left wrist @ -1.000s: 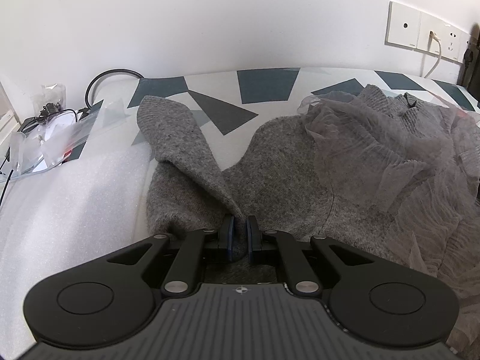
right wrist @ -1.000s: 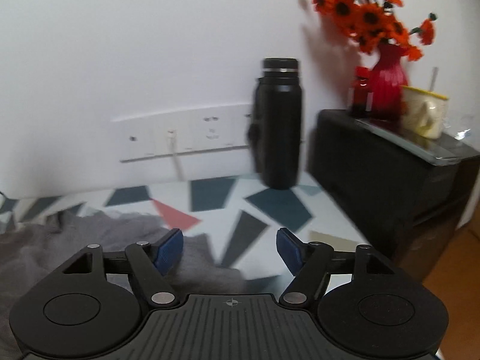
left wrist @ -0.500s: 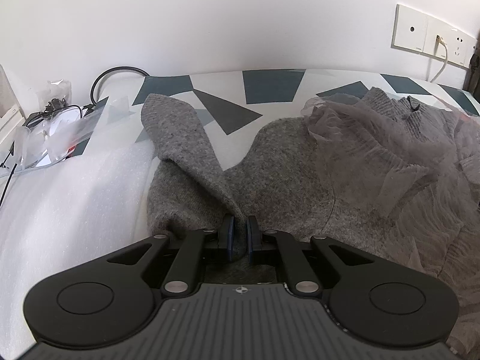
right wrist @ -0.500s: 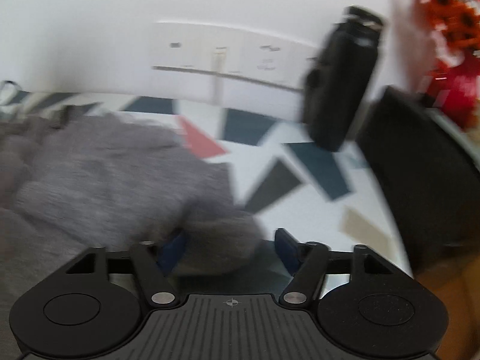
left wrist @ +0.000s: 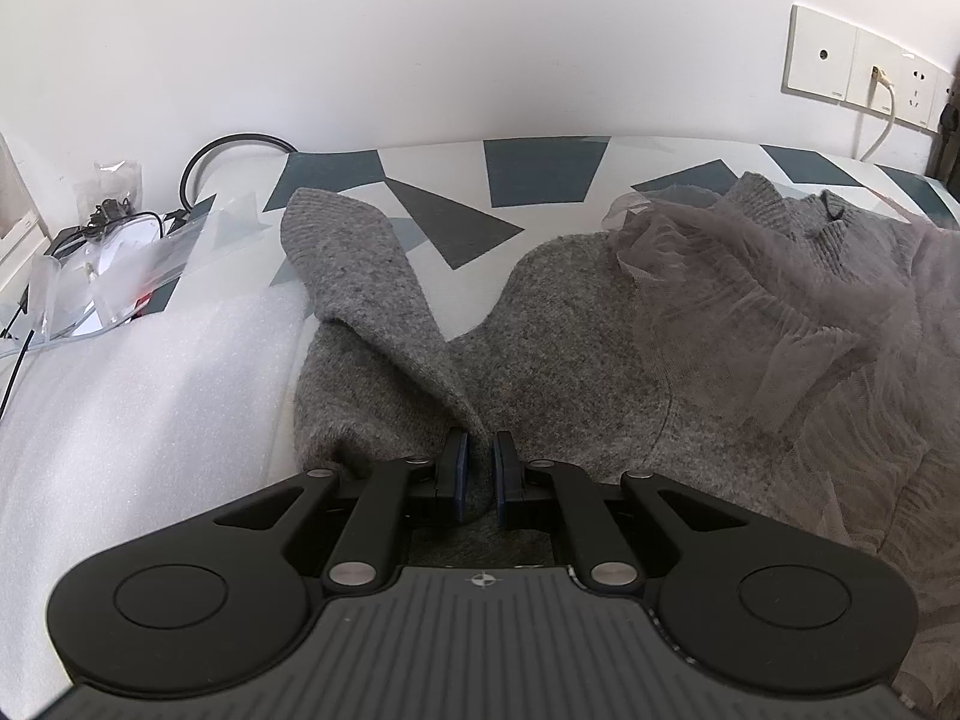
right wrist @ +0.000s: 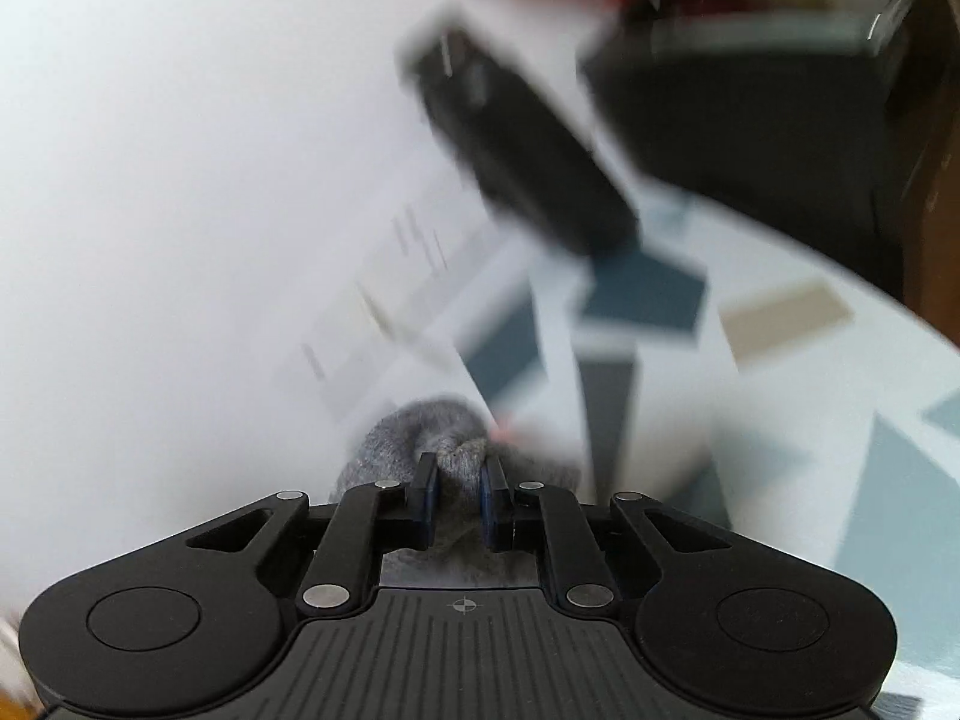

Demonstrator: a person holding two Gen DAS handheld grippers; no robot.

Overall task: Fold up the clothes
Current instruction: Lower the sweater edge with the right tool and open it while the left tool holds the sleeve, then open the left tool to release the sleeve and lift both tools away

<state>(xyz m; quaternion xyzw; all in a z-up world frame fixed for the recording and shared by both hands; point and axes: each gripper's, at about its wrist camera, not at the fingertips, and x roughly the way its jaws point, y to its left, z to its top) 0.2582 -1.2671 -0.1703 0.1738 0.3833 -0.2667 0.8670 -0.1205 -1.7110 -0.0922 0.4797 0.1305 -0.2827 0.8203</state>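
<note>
A grey knit sweater (left wrist: 570, 336) with a sheer tulle ruffle (left wrist: 750, 300) lies spread on the patterned table (left wrist: 540, 174). Its left sleeve (left wrist: 354, 276) runs away toward the wall. My left gripper (left wrist: 478, 471) is shut on a fold of the knit near the sleeve's base. In the blurred, tilted right wrist view, my right gripper (right wrist: 457, 495) has its jaws closing on a bunched piece of the grey sweater (right wrist: 444, 441), and the pads press into the fabric.
White foam sheet (left wrist: 138, 396) covers the table's left side, with clear plastic bags (left wrist: 108, 264) and a black cable (left wrist: 228, 150) behind it. Wall sockets (left wrist: 864, 66) sit at the right. A black bottle (right wrist: 516, 150) and a dark cabinet (right wrist: 750, 96) show blurred beyond the right gripper.
My right gripper went from open over bare table to closing on a bunch of grey knit, and its view has rolled sharply. The left gripper keeps its grip unmoved.
</note>
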